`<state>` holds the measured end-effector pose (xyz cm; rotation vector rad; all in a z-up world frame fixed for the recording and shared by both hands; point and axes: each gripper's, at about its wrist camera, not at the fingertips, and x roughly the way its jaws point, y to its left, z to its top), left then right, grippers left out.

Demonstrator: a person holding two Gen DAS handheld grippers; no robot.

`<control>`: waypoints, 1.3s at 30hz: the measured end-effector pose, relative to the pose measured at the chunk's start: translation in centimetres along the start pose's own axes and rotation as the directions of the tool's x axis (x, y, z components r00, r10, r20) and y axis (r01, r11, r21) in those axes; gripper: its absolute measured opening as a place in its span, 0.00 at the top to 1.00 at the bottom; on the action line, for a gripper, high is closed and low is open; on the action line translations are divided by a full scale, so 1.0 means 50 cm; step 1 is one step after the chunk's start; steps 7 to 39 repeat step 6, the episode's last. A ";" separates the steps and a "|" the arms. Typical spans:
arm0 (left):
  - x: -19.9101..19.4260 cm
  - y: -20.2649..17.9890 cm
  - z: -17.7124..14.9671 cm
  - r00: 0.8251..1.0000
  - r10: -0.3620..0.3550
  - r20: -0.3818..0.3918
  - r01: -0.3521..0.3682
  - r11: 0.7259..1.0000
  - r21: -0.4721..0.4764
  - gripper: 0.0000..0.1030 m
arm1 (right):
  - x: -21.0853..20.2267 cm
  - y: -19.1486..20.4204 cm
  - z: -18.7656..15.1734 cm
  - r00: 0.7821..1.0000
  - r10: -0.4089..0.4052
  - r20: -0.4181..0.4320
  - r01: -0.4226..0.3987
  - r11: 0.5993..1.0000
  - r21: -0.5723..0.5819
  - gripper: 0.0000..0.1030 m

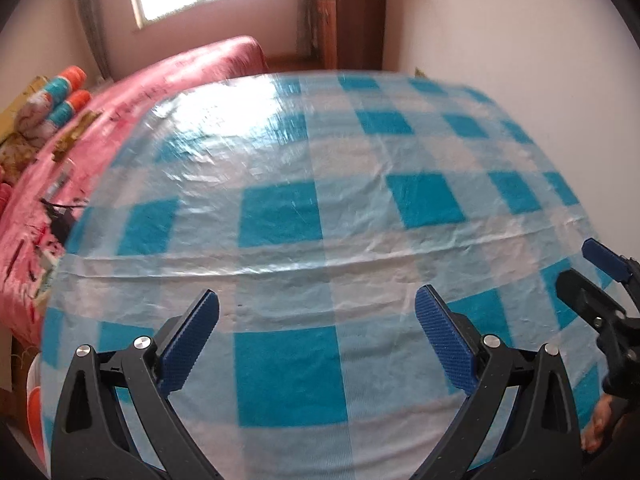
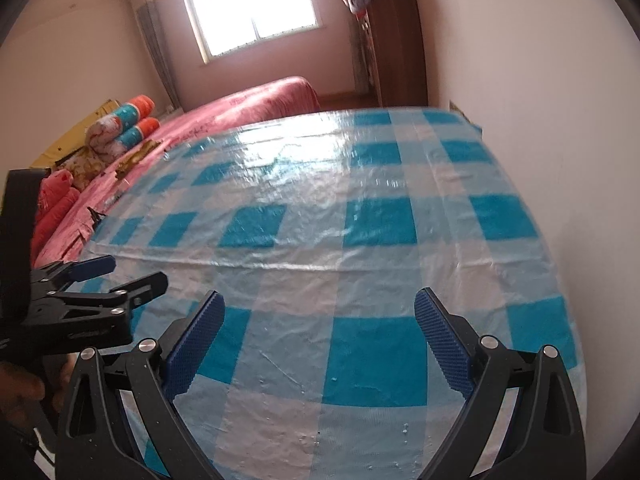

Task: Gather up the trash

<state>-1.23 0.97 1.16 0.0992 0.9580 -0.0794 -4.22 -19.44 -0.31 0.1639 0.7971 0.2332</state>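
Observation:
No trash shows in either view. My left gripper [image 1: 317, 306] is open and empty, low over a table covered with a blue-and-white checked plastic cloth [image 1: 320, 152]. My right gripper [image 2: 319, 306] is open and empty over the same cloth [image 2: 320, 184]. The right gripper also shows at the right edge of the left wrist view [image 1: 588, 264], jaws apart. The left gripper also shows at the left edge of the right wrist view [image 2: 132, 274], jaws apart. Small droplets or crumbs [image 2: 404, 428] dot the cloth near the right gripper.
A bed with a pink cover [image 2: 256, 108] lies left of and beyond the table, with rolled blankets [image 2: 128, 124] at its side. A white wall [image 2: 540, 80] runs along the table's right edge. A wooden wardrobe [image 2: 400, 52] and a bright window [image 2: 252, 0] are at the back.

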 end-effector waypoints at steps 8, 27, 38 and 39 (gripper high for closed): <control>0.035 -0.003 0.010 1.000 -0.010 0.006 0.010 1.000 0.005 0.04 | 0.029 -0.001 -0.005 0.997 -0.031 -0.074 0.032 0.999 0.012 0.08; 0.035 -0.003 0.010 1.000 -0.010 0.006 0.010 1.000 0.005 0.04 | 0.029 -0.001 -0.005 0.997 -0.031 -0.074 0.032 0.999 0.012 0.08; 0.035 -0.003 0.010 1.000 -0.010 0.006 0.010 1.000 0.005 0.04 | 0.029 -0.001 -0.005 0.997 -0.031 -0.074 0.032 0.999 0.012 0.08; 0.035 -0.003 0.010 1.000 -0.010 0.006 0.010 1.000 0.005 0.04 | 0.029 -0.001 -0.005 0.997 -0.031 -0.074 0.032 0.999 0.012 0.08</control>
